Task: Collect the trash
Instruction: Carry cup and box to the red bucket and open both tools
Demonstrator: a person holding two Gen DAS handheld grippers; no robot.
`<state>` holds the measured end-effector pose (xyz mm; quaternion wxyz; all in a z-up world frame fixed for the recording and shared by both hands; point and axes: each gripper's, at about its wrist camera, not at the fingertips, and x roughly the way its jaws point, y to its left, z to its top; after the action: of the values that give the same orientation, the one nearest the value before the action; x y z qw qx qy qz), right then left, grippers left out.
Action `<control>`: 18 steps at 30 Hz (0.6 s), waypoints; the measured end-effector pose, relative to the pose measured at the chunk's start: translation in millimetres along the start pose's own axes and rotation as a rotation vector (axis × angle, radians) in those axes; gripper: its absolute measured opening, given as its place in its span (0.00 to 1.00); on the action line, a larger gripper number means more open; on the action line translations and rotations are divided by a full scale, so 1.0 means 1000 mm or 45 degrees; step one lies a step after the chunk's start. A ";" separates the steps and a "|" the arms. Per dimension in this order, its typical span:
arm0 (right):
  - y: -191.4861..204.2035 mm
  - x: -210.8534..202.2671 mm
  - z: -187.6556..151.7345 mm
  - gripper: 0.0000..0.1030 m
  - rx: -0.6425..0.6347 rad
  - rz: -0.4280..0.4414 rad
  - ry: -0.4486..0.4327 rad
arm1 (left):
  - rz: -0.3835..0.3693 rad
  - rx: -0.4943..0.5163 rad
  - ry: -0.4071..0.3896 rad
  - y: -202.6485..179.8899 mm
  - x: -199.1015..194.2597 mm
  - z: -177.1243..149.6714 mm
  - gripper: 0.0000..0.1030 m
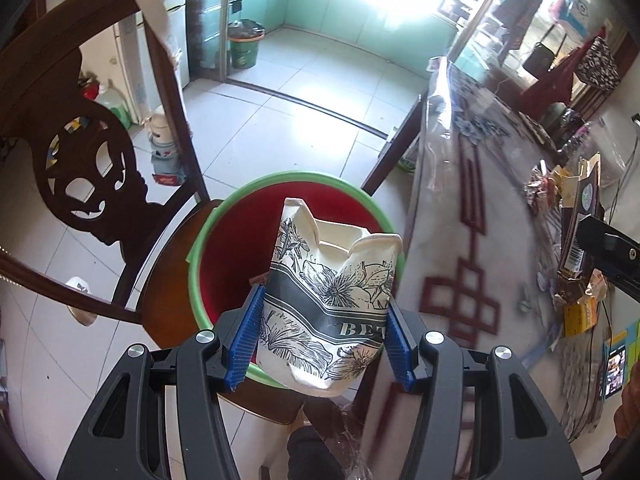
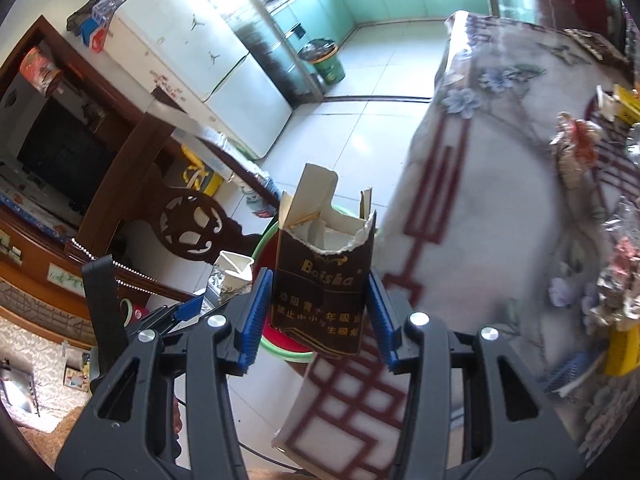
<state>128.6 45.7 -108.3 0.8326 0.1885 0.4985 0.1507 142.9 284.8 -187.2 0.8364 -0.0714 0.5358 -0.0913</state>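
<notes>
My left gripper is shut on a crumpled paper cup printed with black flowers, held above a red bucket with a green rim that stands on a wooden chair seat. My right gripper is shut on a torn dark brown carton with gold lettering, its top ripped open. In the right wrist view the paper cup and the left gripper's blue pad show low at the left, and the bucket's green rim peeks out behind the carton. In the left wrist view the carton shows at the right edge.
A table under a flowered cloth fills the right side, with more wrappers and boxes on it. A carved dark wooden chair back stands left of the bucket. White tiled floor stretches to a green bin and a fridge.
</notes>
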 end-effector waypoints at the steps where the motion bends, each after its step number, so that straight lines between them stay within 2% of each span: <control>1: 0.003 0.005 0.002 0.44 -0.006 0.010 0.012 | 0.003 -0.002 0.001 0.000 0.001 0.000 0.51; 7: 0.018 0.015 0.012 0.46 -0.049 0.061 0.029 | 0.031 -0.001 0.015 0.004 0.010 0.006 0.51; 9: 0.021 0.015 0.015 0.56 -0.039 0.088 0.003 | 0.037 -0.003 0.020 0.005 0.011 0.007 0.51; 10: 0.021 0.014 0.015 0.69 -0.033 0.096 -0.004 | 0.042 -0.005 0.023 0.006 0.012 0.008 0.51; 18: 0.012 -0.004 0.018 0.70 -0.006 0.082 -0.066 | 0.069 -0.001 0.030 0.005 0.018 0.012 0.52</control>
<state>141.6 51.5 -92.2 0.8405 0.2064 0.4700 0.1736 161.8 285.6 -199.0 0.8322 -0.0562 0.5473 -0.0694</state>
